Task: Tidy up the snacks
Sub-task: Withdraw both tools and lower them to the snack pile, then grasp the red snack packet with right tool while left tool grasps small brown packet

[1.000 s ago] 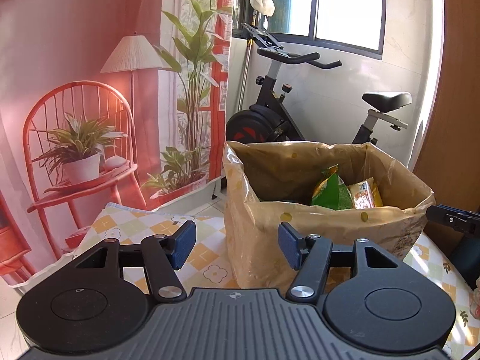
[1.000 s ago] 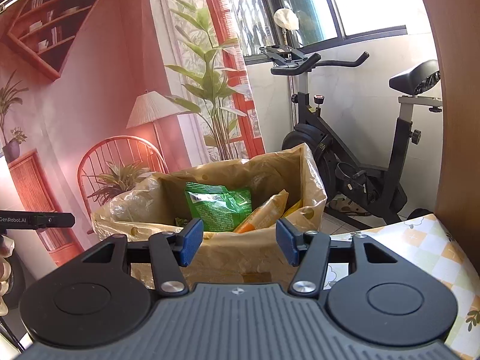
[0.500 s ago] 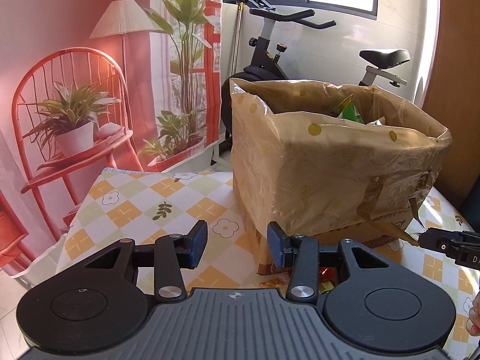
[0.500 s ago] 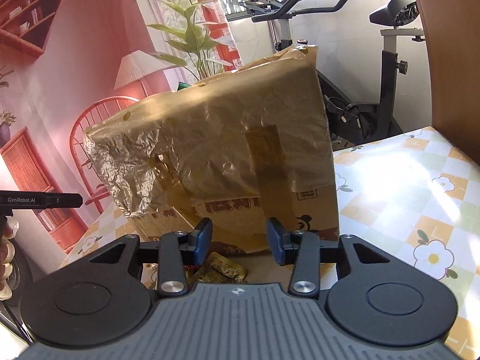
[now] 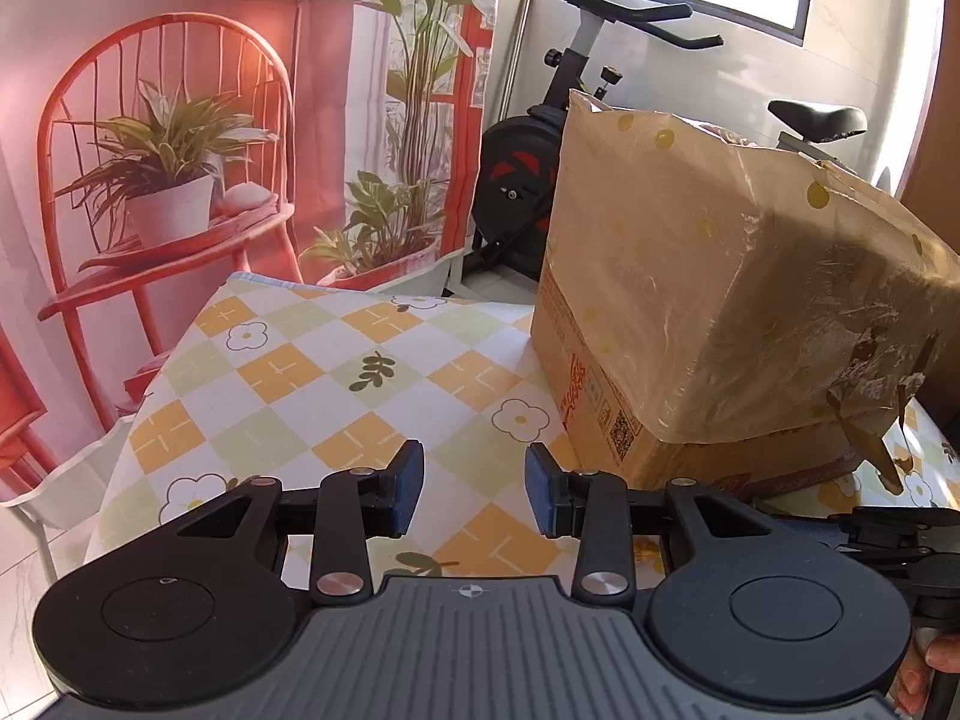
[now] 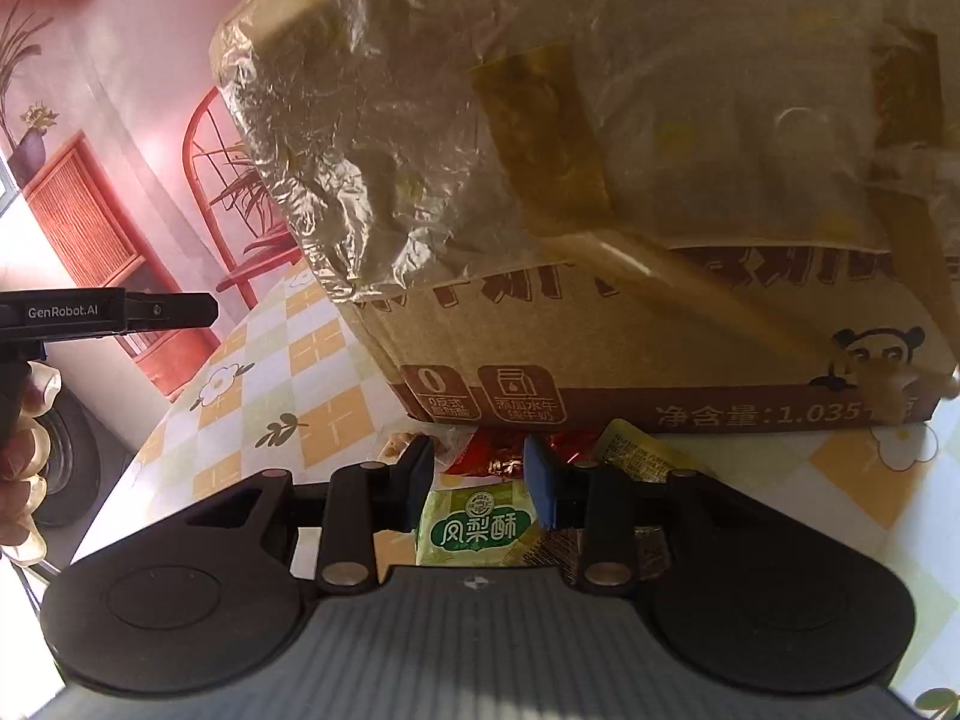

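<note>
Before the cardboard box (image 6: 660, 324), my right gripper (image 6: 478, 477) hangs open over a green pastry packet (image 6: 480, 525); my left gripper (image 5: 474, 495) gapes empty. Misjudged, I might snag neighbouring wrappers (image 6: 498, 456).

The left gripper (image 5: 474, 489) is hovering low over the checked, flowered tablecloth (image 5: 336, 384) with its blue-padded jaws standing apart and nothing between them. The cardboard box (image 5: 708, 324), wrapped in crinkled plastic, is sitting just ahead to the right, and an exercise bike (image 5: 540, 156) is standing behind it.
</note>
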A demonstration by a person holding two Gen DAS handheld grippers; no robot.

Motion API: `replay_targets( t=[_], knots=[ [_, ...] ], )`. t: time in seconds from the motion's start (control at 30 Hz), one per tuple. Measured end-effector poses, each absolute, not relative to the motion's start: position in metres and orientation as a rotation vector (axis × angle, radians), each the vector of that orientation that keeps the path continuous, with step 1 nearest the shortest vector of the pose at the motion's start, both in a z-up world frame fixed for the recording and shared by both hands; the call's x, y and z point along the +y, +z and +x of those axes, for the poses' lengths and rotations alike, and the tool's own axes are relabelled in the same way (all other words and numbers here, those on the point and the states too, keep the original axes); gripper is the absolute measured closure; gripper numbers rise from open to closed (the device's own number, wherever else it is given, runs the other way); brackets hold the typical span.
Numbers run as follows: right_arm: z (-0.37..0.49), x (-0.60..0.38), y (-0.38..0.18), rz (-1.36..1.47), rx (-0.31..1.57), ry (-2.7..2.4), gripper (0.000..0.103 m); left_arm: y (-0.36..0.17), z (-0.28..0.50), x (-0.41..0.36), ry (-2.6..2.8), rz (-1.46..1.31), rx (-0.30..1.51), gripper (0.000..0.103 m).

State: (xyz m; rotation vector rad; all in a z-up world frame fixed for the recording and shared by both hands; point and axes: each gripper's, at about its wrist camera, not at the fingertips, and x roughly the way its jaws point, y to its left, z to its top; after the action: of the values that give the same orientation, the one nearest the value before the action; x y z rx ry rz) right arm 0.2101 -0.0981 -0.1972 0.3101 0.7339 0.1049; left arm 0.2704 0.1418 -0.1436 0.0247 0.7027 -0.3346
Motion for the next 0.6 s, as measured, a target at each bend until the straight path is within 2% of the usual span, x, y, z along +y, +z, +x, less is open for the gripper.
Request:
replay_targets(
  t=[0.23,0.4,0.6],
  knots=[
    [0.239,-0.088,-0.215,0.193,0.809,0.005,0.066,-0.174,0.288,0.134,-0.377,-0.054,0.75,0.064],
    [0.241,-0.082,-0.218,0.149,0.805,-0.016,0.061,-0.2,0.29,0.117,-0.421,-0.084,0.797,0.064],
    [0.239,-0.086,-0.217,0.135,0.822,0.028,0.062,-0.217,0.299,0.099,-0.46,-0.089,0.834,0.064]
  ],
)
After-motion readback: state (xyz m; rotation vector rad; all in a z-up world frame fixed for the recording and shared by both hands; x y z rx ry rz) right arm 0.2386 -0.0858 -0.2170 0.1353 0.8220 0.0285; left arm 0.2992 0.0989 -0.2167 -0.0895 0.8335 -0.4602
